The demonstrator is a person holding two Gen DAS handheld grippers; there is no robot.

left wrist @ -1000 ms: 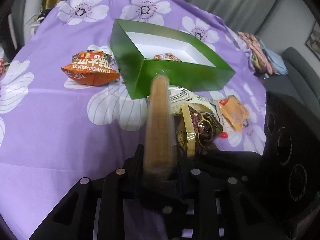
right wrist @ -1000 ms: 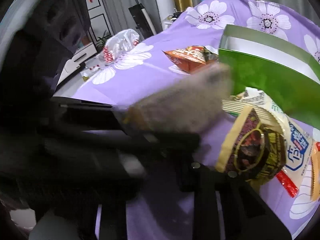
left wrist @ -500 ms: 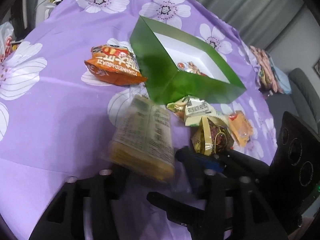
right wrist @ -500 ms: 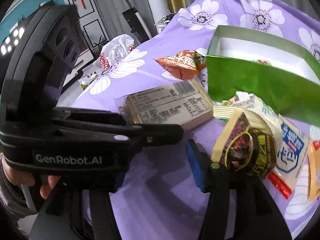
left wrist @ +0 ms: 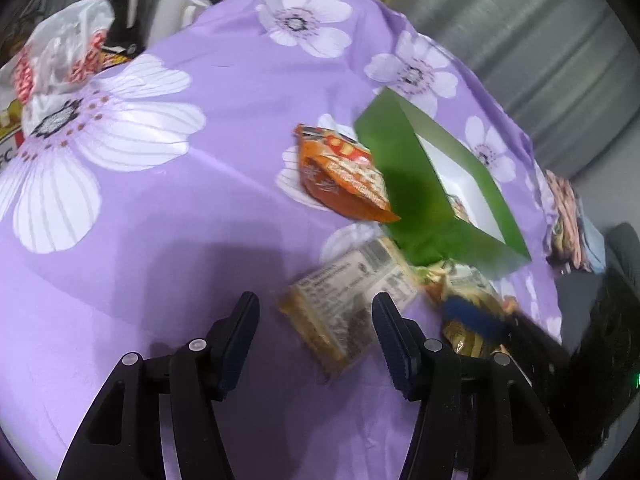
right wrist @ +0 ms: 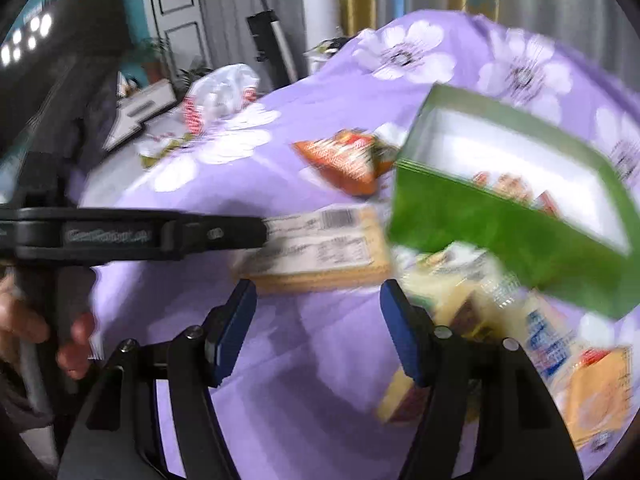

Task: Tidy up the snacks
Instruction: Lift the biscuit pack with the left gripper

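The left tongs (left wrist: 316,314) stand apart, their jaws having just been opening, and the flat cracker packet (left wrist: 348,300) lies label-up on the purple flowered worktop (left wrist: 180,240) just past their tips, partly in the gap but with neither pad pressing on it. The right tongs (right wrist: 318,308) have likewise just been opening and stand apart with nothing between them, the same packet lying just beyond their tips. Past the packet, the green box (left wrist: 416,196) sits with the orange snack bag (left wrist: 344,176) against its left wall, and a heap of other snack packets (right wrist: 520,320) lies to the right of the right tongs.
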